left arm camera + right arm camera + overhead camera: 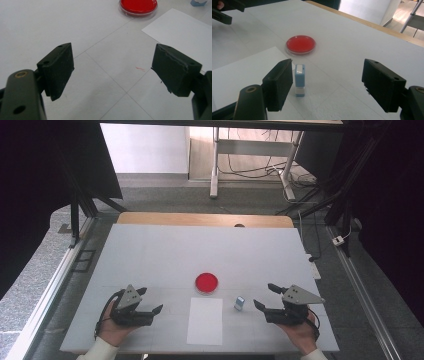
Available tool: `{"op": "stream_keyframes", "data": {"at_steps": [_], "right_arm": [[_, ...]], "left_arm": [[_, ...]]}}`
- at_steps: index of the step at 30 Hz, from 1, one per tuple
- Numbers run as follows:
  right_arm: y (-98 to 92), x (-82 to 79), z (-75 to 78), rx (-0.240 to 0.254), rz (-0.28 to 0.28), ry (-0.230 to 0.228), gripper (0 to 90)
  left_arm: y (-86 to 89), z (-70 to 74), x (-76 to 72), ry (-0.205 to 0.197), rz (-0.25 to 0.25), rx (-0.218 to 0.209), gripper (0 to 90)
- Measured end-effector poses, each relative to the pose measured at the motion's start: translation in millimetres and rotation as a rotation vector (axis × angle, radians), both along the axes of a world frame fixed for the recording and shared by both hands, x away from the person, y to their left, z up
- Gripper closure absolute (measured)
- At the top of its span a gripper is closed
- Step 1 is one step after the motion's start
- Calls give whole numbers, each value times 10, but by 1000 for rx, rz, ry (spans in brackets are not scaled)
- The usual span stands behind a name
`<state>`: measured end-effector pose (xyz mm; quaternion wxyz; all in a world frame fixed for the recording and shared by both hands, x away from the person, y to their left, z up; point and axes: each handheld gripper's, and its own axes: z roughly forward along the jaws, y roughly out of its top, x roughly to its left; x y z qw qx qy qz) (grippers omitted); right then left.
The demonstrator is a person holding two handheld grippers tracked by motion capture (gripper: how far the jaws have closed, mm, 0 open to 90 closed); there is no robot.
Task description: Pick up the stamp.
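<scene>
I have both grippers low over the white table point(150, 250), on the near side. My right gripper point(266, 297) has its jaws wide apart and holds nothing; the small blue stamp point(239, 303) stands upright just in front of it, near its left jaw in the right gripper view point(300, 79) but not touching. My left gripper point(149, 301) is also wide open and empty (in the left gripper view I see only bare table between the jaws). The white sheet of paper point(205, 321) lies between my two grippers, and the stamp is just beside its right edge. The round red dish point(206, 282) sits just beyond the paper's far edge.
</scene>
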<state>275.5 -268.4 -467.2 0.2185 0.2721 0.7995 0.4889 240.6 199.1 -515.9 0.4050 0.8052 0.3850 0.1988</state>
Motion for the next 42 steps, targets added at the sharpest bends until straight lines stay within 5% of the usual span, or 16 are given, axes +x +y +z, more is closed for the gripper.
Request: {"op": "stream_keyframes", "data": {"at_steps": [14,26,42], "right_arm": [[297,39,28,-29,83,15,243],[543,219,-70,-79,122,71,252],[506,194,-274,-104,127,112,341]], "left_arm": [[-33,-18,-3,10,-9,14,180],[-30,-27,-7,14,-6,18,179],[-40,-34,-15,13,-13,26,180]]}}
